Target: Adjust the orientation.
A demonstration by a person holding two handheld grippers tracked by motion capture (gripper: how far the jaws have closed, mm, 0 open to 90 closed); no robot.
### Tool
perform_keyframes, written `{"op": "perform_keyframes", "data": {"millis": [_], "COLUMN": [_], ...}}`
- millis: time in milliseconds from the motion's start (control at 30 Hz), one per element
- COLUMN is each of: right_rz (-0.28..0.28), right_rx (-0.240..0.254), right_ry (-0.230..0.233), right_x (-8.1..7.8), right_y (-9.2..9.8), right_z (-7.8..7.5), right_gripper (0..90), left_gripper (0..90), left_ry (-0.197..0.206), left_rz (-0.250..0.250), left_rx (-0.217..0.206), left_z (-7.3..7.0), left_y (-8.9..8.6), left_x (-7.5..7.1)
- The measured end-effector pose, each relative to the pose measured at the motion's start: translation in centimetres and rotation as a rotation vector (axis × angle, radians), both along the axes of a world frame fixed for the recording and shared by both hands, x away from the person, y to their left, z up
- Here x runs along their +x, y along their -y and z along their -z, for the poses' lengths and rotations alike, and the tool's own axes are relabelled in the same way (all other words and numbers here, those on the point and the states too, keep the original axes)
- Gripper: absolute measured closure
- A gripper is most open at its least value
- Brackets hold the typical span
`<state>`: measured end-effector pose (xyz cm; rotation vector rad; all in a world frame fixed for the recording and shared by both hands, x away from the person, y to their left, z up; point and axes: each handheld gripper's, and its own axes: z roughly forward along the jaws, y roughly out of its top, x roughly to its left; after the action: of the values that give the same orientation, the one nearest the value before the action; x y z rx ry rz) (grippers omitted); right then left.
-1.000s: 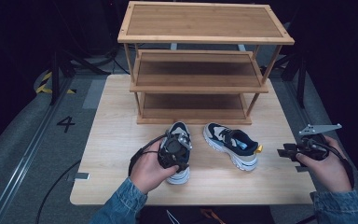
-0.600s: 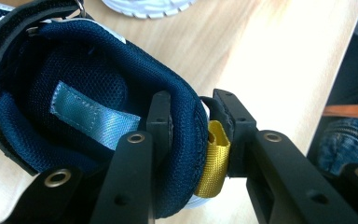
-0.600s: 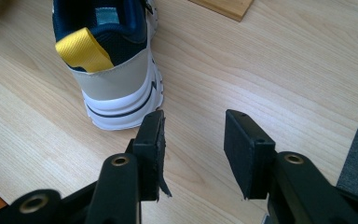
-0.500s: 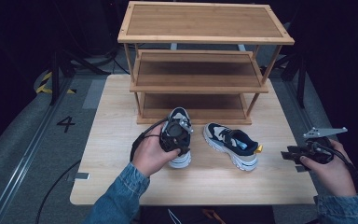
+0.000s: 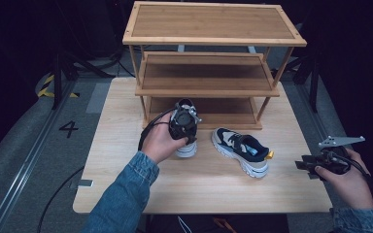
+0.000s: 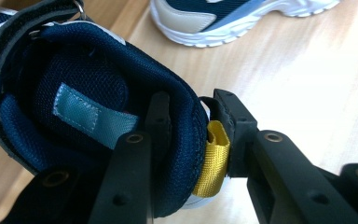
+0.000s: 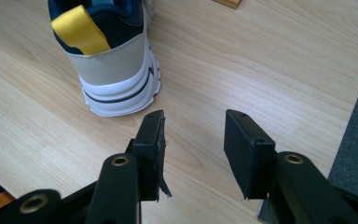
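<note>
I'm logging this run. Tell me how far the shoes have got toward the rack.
Done: nothing; the rack shelves hold no shoe. In hand: the left claw is shut on the heel of one shoe, one jaw inside the collar, one against the yellow loop, just before the bottom shelf. Left: likely shelving it, then the second shoe, which sits on the table; the right claw is open behind its heel.

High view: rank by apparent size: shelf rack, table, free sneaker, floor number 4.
1. table, though the shelf rack standing on it looks nearly as big
2. shelf rack
3. free sneaker
4. floor number 4
</note>
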<state>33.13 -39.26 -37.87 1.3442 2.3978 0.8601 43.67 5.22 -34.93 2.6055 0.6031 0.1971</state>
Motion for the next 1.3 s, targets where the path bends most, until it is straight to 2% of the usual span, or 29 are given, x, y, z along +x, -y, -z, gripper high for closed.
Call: {"op": "perform_keyframes", "data": {"millis": [333,500,600,733,833,933,1300], "right_rz": [0.011,0.015,0.014,0.016,0.014,0.016,0.005], "right_rx": [-0.007,-0.011,-0.011,-0.009,-0.004,-0.001,0.003], "right_ry": [0.015,0.013,0.014,0.014,0.013,0.014,0.016], "right_x": [-1.2,-1.5,-1.5,-1.6,-1.7,-1.6,-1.5], "right_y": [0.2,0.2,0.3,0.3,0.4,0.4,0.3], "right_z": [-0.3,-0.3,-0.3,-0.3,-0.3,-0.3,-0.2], "right_gripper": [59.8,59.8,59.8,59.7,59.6,59.6,59.1], "left_gripper": [69.5,69.5,69.5,69.5,69.4,69.3,67.4], "left_ry": [0.007,-0.004,-0.009,-0.003,-0.003,-0.009,0.002], "left_rz": [-0.007,0.0,0.004,0.0,0.006,0.009,-0.004], "left_rx": [-0.031,-0.038,-0.024,-0.029,-0.048,-0.038,-0.045], "left_z": [1.1,1.4,1.7,1.9,2.2,2.6,3.4], "left_y": [0.1,0.6,1.1,1.3,1.3,1.6,1.5], "left_x": [3.2,4.2,5.1,5.5,5.8,6.0,6.8]}}
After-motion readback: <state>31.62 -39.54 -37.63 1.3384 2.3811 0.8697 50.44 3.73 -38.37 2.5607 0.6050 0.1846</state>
